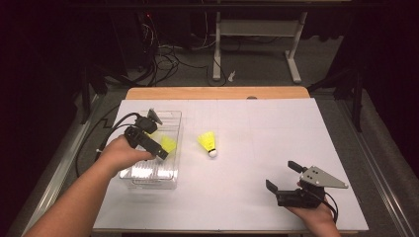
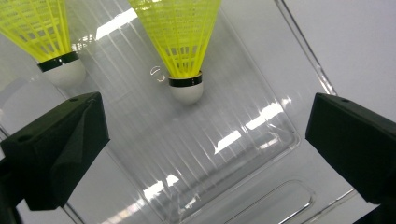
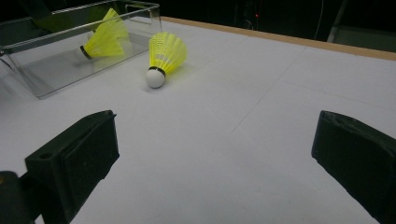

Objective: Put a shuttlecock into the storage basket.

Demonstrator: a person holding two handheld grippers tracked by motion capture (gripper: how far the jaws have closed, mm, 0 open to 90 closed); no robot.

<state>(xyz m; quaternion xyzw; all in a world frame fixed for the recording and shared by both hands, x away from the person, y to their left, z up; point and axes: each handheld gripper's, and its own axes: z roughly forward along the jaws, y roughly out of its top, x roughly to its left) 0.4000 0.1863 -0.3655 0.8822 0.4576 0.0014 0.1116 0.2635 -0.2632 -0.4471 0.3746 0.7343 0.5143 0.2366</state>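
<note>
- Clear plastic box (image 1: pixel 148 173) as landmark: one yellow shuttlecock (image 2: pixel 184 44) already inside, under left gripper (image 1: pixel 159 148), jaws wide, empty.
- Second shuttlecock (image 1: pixel 208 142) just right of box; right gripper (image 1: pixel 282 176) well apart, wide, empty.
- Best gripped gently at cork, skirt spared.

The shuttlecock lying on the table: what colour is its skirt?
Bright yellow, with a white tip; clearest in the right gripper view.
</note>
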